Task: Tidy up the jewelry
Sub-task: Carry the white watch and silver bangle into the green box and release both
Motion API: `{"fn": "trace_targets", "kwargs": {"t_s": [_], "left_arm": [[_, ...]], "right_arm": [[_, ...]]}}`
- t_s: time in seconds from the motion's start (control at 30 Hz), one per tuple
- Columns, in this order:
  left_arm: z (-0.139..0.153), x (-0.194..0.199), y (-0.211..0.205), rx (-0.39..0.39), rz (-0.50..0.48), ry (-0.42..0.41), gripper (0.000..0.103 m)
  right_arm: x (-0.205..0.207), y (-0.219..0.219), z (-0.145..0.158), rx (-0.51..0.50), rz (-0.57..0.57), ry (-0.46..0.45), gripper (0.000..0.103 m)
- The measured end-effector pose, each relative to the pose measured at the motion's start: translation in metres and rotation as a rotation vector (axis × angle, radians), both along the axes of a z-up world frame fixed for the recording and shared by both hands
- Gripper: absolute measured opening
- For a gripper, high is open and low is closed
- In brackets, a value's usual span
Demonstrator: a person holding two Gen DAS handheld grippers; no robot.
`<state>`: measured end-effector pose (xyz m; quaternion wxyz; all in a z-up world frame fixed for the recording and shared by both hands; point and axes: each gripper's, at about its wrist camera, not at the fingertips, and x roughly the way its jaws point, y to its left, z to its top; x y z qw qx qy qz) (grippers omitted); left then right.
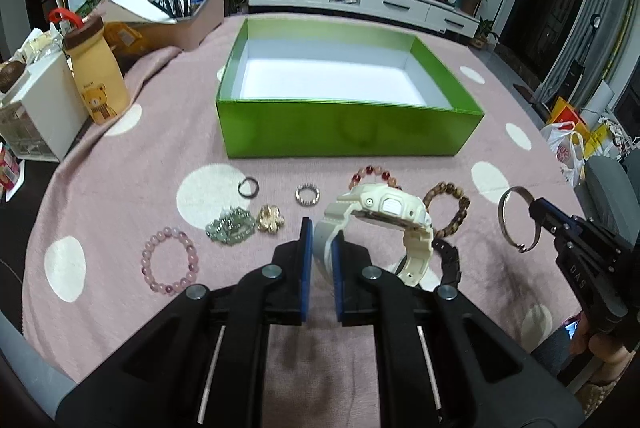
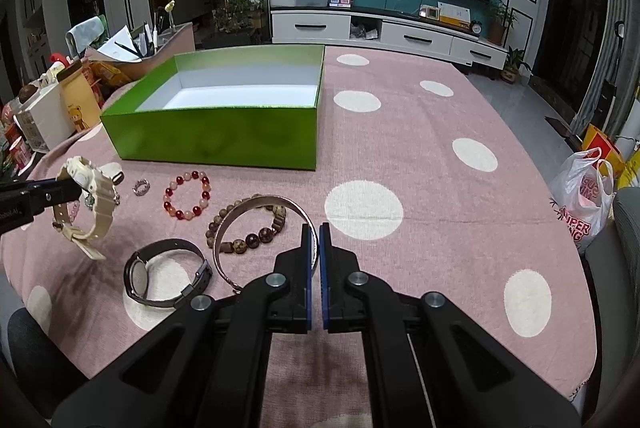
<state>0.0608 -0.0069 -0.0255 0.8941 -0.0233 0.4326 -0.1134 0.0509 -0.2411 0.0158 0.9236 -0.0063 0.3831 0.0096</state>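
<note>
1. Step in hand — two pieces are held clear of the desk (image 2: pixel 400 156), apparently for carrying to the green box (image 1: pixel 348 124), which is seen to be empty.
2. Left claw (image 1: pixel 322 244): closed to a narrow gap on the strap of the cream watch (image 1: pixel 380 212); the case hangs tilted to the right of the pads, above the other jewelry.
3. Right claw (image 2: pixel 319 248): closed almost fully on the thin rim of the silver bangle (image 2: pixel 260 224); the hoop stands out to the left of the pads, above the brown bead bracelet (image 2: pixel 248 232).
4. Next move, as judged: both pieces are to be brought forward over the near wall of the box and lowered before release. The watch is gripped off-centre by a flexible strap, so swinging may be expected; the bangle is hard and smooth and could slip in the grip.
5. Left on the pink, white-spotted cloth: a black watch (image 2: pixel 160 276), a red bead bracelet (image 2: pixel 188 196), a pink bead bracelet (image 1: pixel 170 264), two rings (image 1: pixel 308 194), a gold flower piece (image 1: pixel 270 218) and a pale beaded cluster (image 1: pixel 230 228).
6. Materials — matt resin for the cream watch, polished metal for the bangle, glossy round beads, wood-like brown beads, glossy card for the box with a white lining.
</note>
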Motion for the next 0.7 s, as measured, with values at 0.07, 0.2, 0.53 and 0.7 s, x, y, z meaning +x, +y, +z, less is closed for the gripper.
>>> {"fn": "trace_targets", "kwargs": {"t_s": [0.07,0.2,0.53,0.7], "left_arm": [[0.006,0.0,0.001,-0.003,0.003,-0.015,0.008],[0.017,0.003,0.004,-0.007,0.011,-0.04,0.009],[0.035,0.017,0.007,-0.009,0.023,-0.083,0.009],[0.041,0.029,0.008,-0.005,0.027,-0.097,0.009]], "right_arm": [[0.0,0.0,0.003,0.003,0.002,-0.008,0.003],[0.003,0.002,0.009,0.004,0.011,-0.028,0.003],[0.018,0.008,0.026,0.012,0.025,-0.079,0.003],[0.028,0.01,0.034,0.014,0.03,-0.103,0.003]]}}
